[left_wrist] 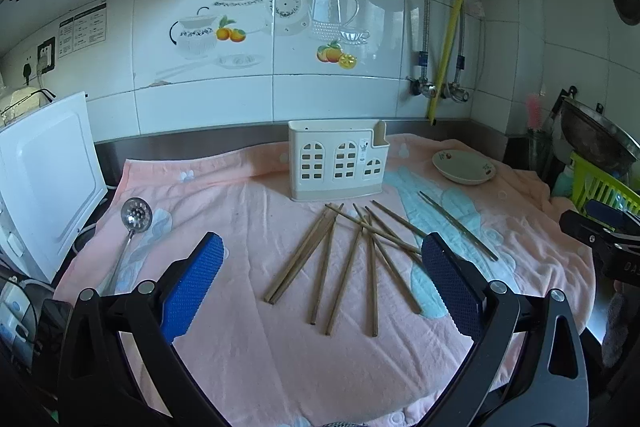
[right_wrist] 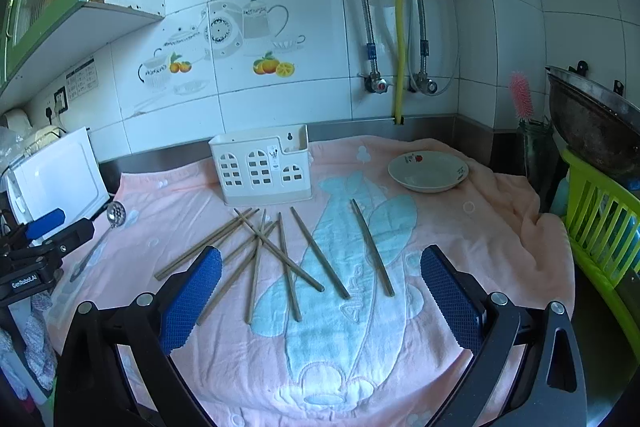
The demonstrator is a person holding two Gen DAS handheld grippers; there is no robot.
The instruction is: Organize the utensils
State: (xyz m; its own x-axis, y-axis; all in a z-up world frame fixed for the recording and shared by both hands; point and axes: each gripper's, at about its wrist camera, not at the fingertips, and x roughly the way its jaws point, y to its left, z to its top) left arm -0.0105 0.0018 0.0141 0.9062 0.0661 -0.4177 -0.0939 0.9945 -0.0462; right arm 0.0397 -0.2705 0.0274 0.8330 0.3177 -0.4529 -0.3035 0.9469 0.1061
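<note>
Wooden chopsticks (left_wrist: 352, 259) lie scattered on a pink towel (left_wrist: 248, 367) spread over the tabletop, just in front of a cream utensil holder (left_wrist: 338, 163) with little arched windows. Most of them run lengthwise away from me toward the holder, several crossing near their far tips. One separate pair (right_wrist: 372, 247) lies to the holder's right front, also pointing roughly toward it. A slotted metal spoon (left_wrist: 134, 223) rests well left of the holder, a small dish (right_wrist: 428, 171) well to its right. My left tool (left_wrist: 322, 267) hangs above the near ends of the crossed bundle, its blue pads spread wide and empty. My right tool (right_wrist: 320, 275) is equally wide and empty, nearer the separate pair
</note>
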